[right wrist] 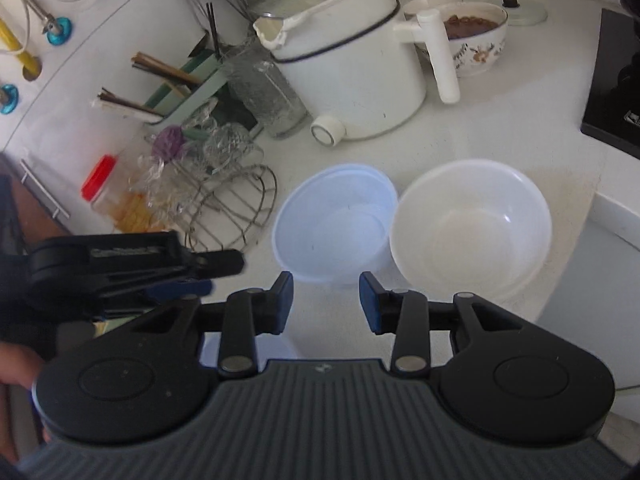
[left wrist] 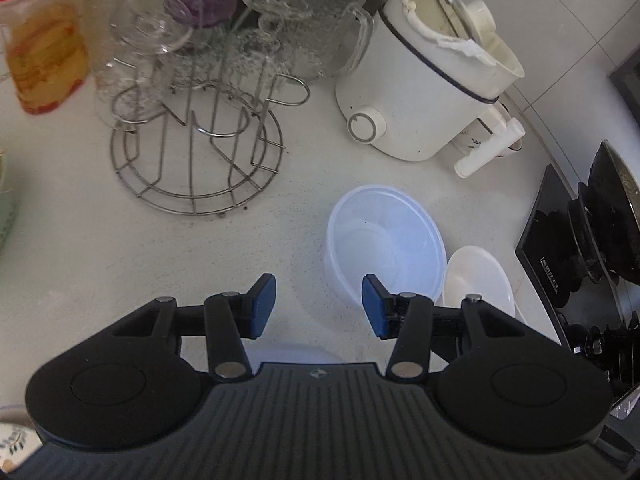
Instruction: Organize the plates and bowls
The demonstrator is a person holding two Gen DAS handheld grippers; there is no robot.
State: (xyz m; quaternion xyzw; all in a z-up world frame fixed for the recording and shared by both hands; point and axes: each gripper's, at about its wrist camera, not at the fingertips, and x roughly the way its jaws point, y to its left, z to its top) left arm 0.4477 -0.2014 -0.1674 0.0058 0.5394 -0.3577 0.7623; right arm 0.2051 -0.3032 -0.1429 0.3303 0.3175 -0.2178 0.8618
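Both tools hang spread and empty over the tabletop (right wrist: pixel 500 128), the left tool (left wrist: pixel 319 306) and the right tool (right wrist: pixel 326 300) each angled down toward the bowls. The translucent bowl (right wrist: pixel 334 224) sits at twelve o'clock from the right tool, touching the white bowl (right wrist: pixel 472 220) at one o'clock, seemingly paired for nesting.

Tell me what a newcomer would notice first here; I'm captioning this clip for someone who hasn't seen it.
Two empty plastic bowls sit side by side mid-counter: a bluish bowl on the left, a white bowl on the right. Behind them a big white cooker leans at a tilt, and to their left stands a wire rack hung with glasses. Both tongs, left and right, are open and hold nothing.
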